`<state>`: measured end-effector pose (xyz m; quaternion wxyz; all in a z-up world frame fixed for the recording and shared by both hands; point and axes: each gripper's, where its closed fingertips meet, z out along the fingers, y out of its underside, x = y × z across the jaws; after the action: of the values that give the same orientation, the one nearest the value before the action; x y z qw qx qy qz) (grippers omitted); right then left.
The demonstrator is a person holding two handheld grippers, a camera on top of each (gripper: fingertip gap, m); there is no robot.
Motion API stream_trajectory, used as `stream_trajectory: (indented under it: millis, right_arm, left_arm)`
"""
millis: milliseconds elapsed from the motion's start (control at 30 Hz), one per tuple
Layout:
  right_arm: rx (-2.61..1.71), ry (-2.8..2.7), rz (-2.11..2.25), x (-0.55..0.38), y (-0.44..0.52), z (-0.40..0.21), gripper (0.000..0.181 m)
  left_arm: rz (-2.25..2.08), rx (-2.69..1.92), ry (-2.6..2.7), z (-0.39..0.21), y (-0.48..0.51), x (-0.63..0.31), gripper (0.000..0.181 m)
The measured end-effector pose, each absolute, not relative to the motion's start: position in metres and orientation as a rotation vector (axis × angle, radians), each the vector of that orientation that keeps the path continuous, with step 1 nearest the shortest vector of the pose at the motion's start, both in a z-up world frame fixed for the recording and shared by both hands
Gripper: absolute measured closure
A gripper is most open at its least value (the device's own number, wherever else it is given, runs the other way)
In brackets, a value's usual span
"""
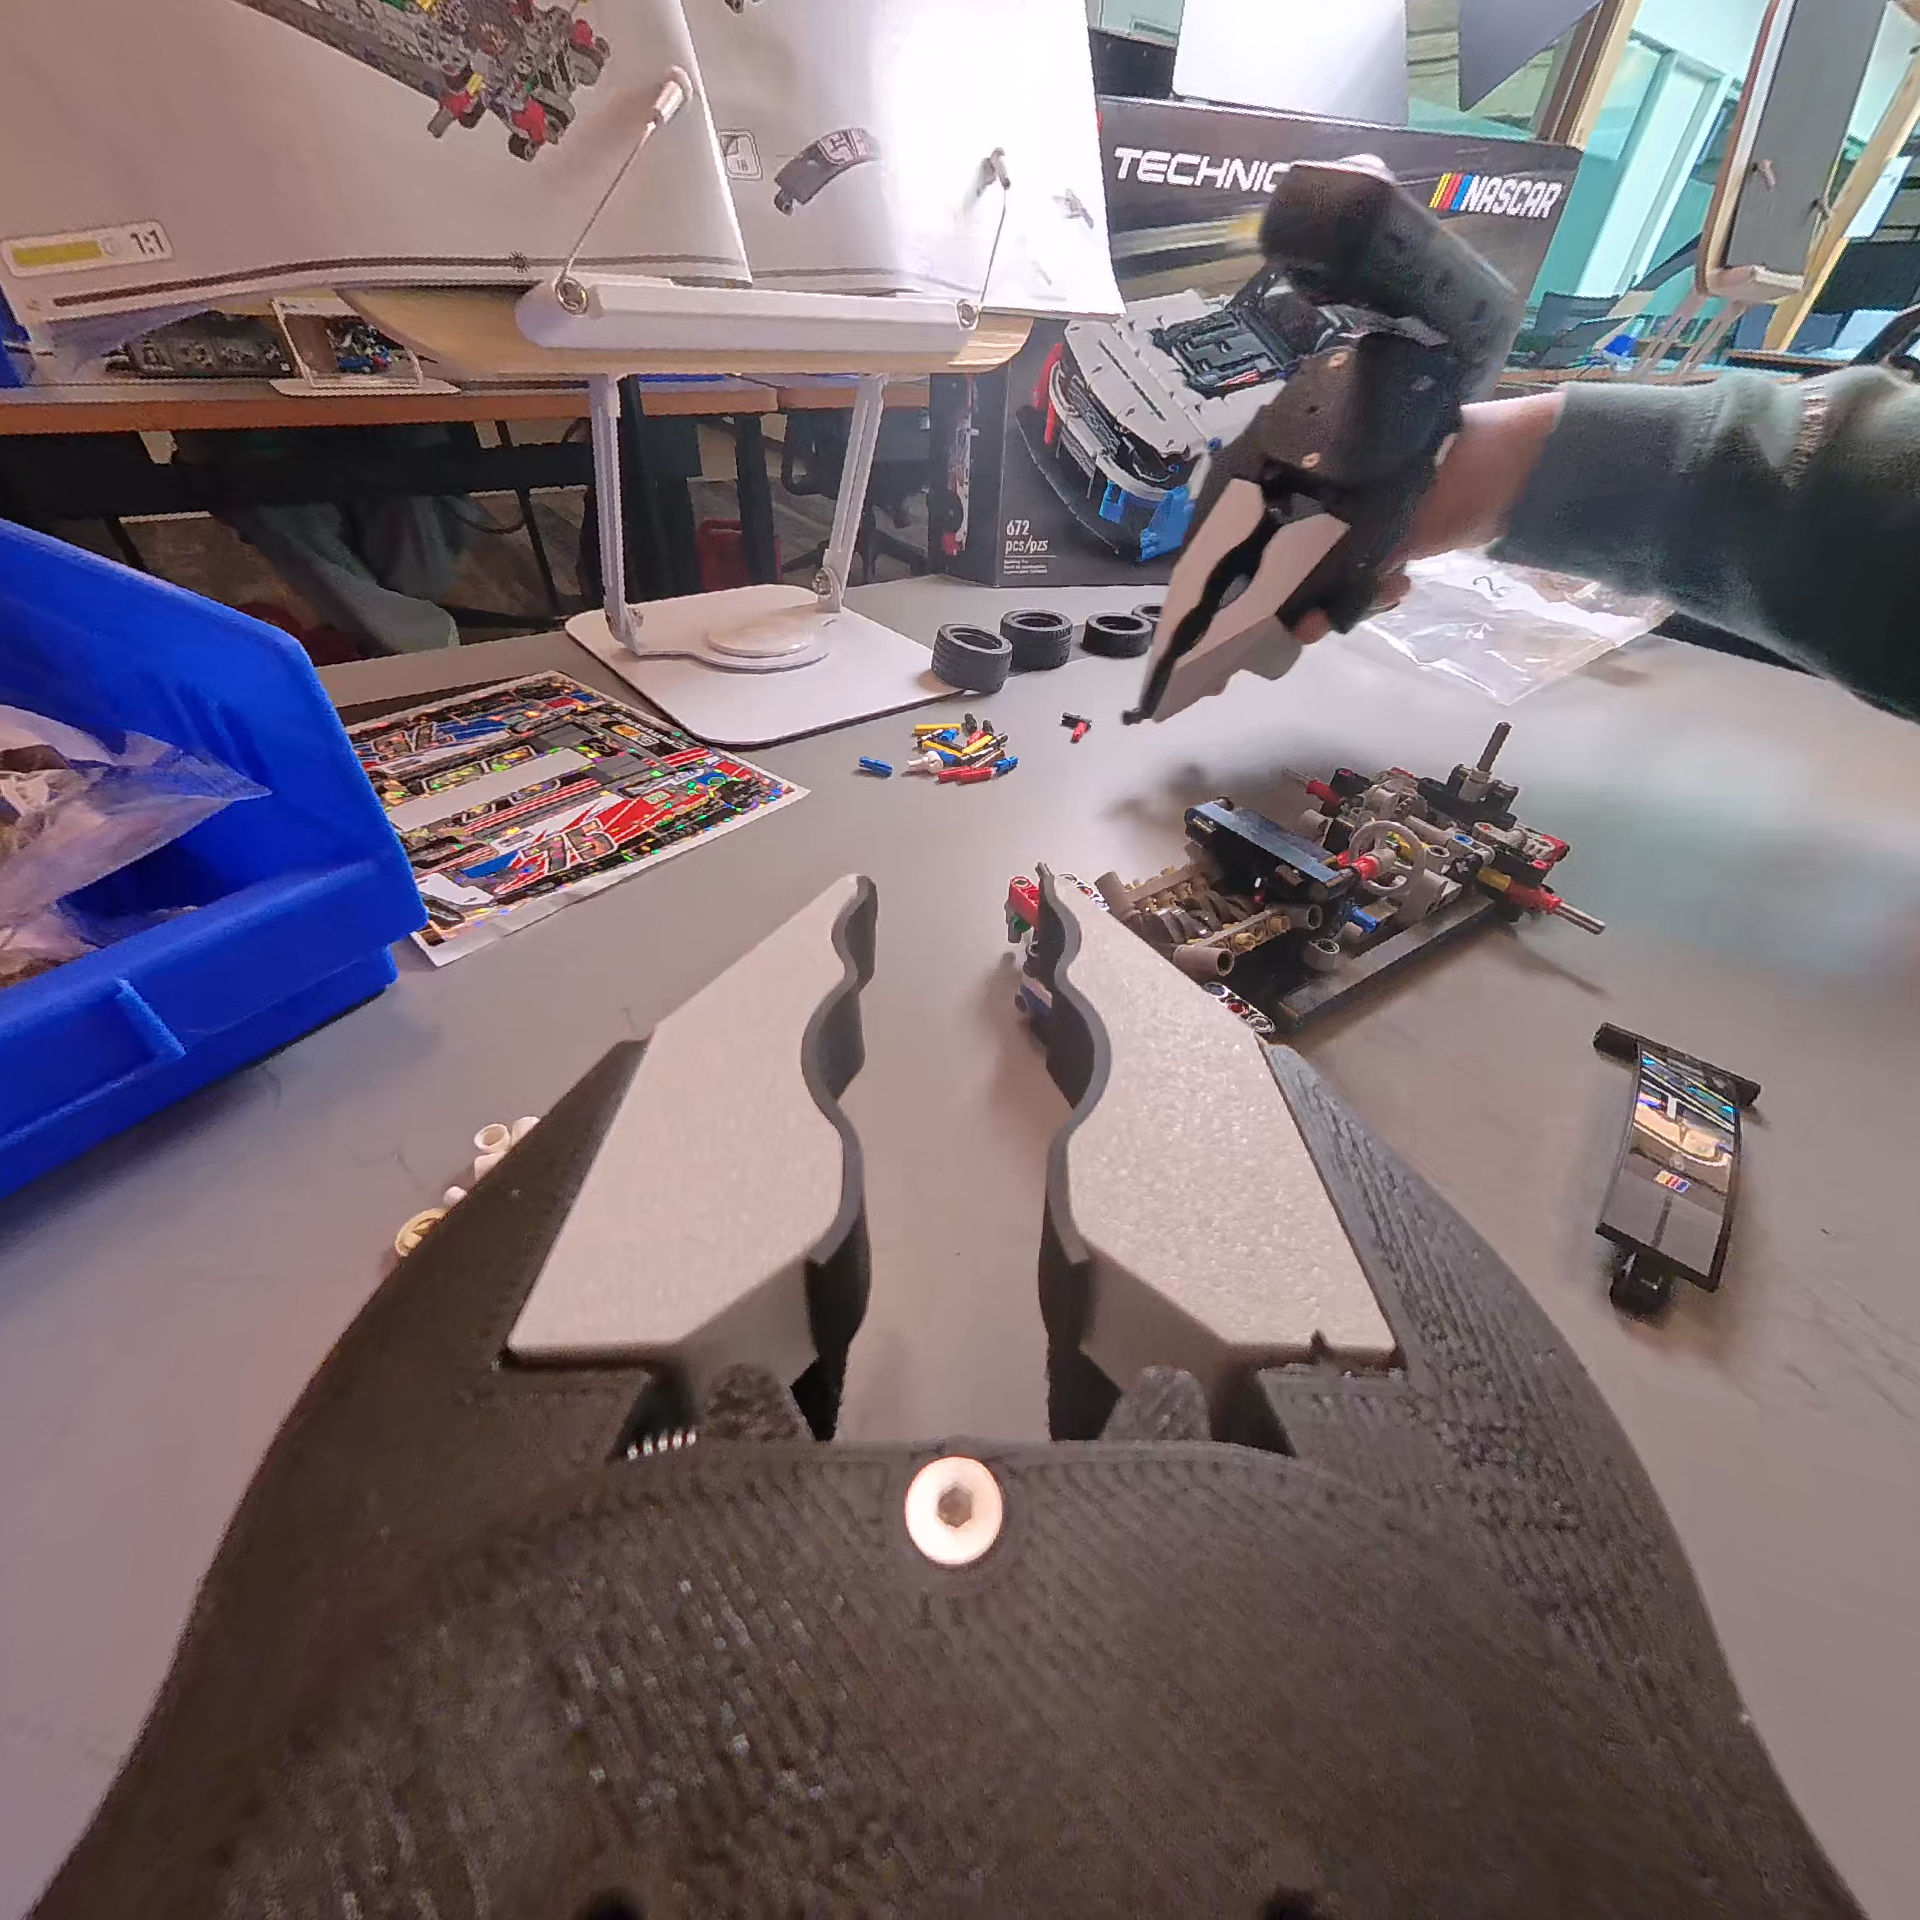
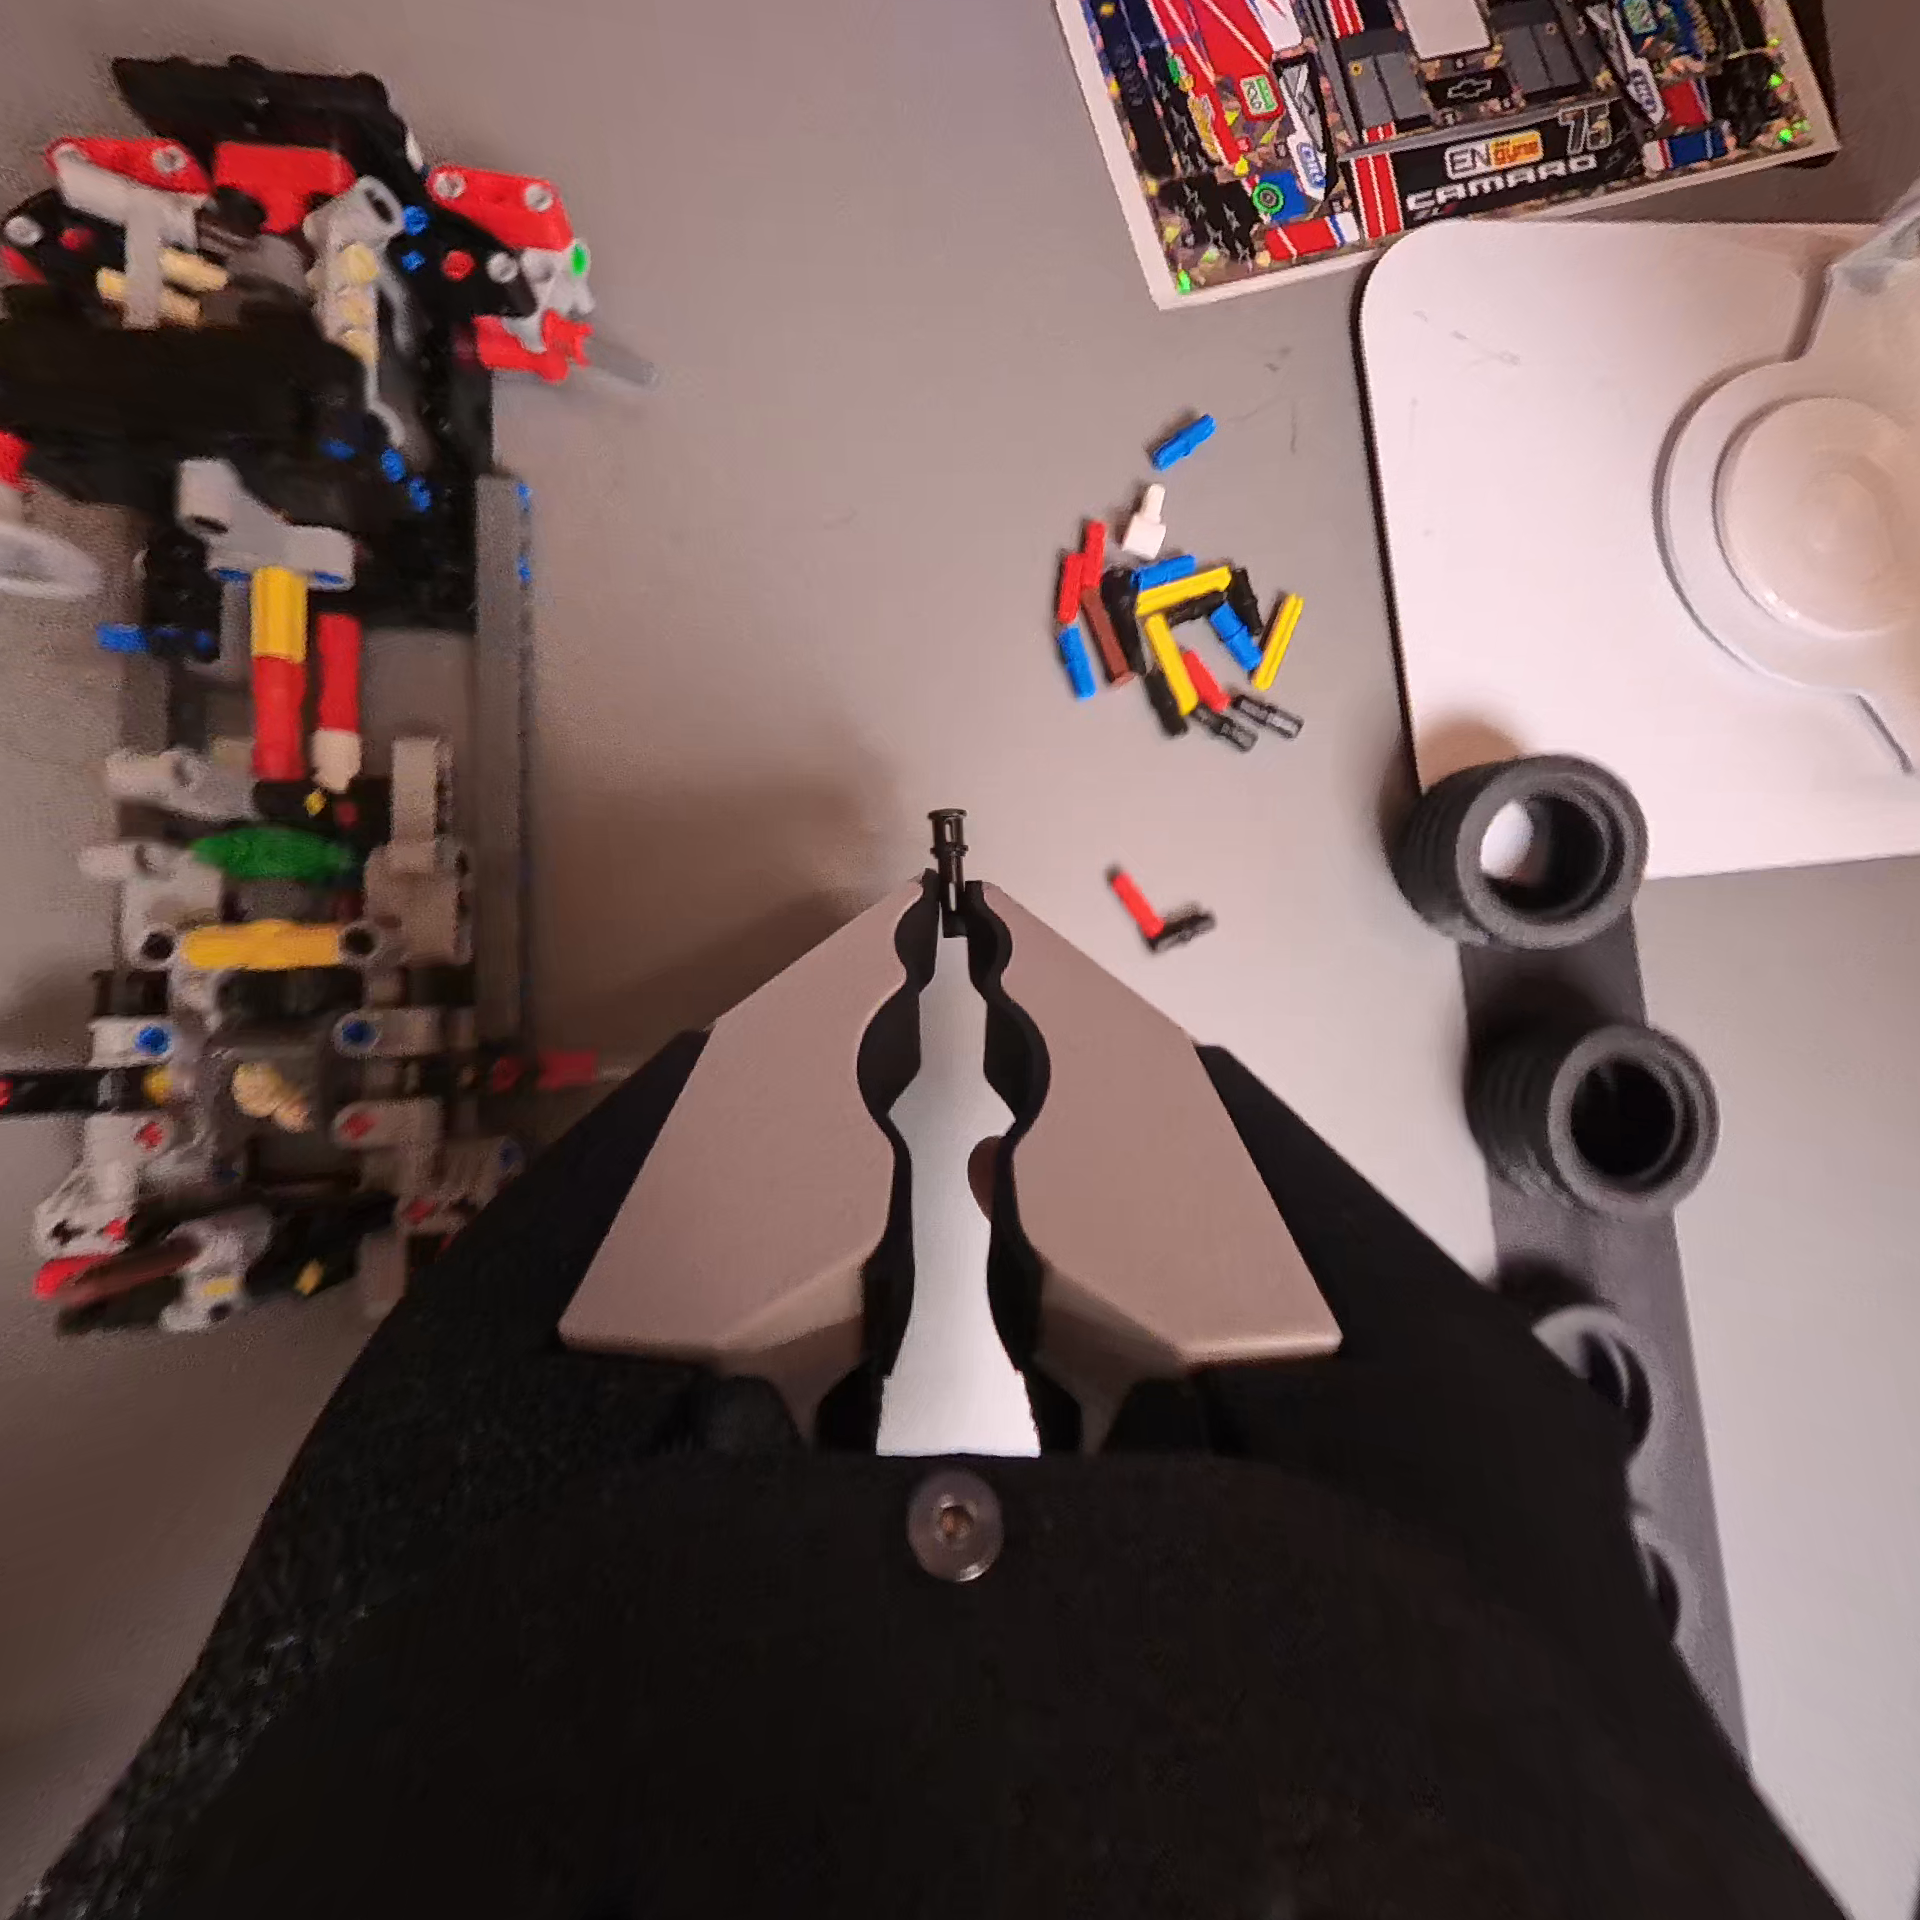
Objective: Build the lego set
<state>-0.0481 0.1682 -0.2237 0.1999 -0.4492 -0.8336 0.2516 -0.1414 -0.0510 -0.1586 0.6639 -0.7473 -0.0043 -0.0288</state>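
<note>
**Pinching a tiny black pin**

Gripping a small black pin [image 2: 948, 854] at its very tips, the right gripper [image 2: 951, 896] hung above the grey desk [image 2: 790, 540]. Just beside it lay a pile of loose coloured pins [image 2: 1174, 634], with the half-built chassis [image 2: 260, 665] nearer the desk's middle. Four tyres [image 1: 971, 657] sat by the stand's white base [image 2: 1558, 499]. The left gripper [image 1: 956, 914] hovered empty, fingers spread apart.

Left low, forward; right overhead (both: chassis [image 1: 1340, 894]).
</note>
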Motion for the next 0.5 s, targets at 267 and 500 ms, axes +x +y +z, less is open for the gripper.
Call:
stream_trajectory:
  millis: [267,500]
  right_arm:
    - [-1.41,-2.373,0.617,0.077,0.152,-0.23,0.18]
    - [-1.364,-2.494,0.694,0.124,0.081,-0.246,0.18]
  left_arm:
    - [-0.071,-1.682,0.017,-0.156,-0.051,-0.135,0.153]
    - [-0.048,-1.689,0.025,-0.158,-0.051,-0.135,0.153]
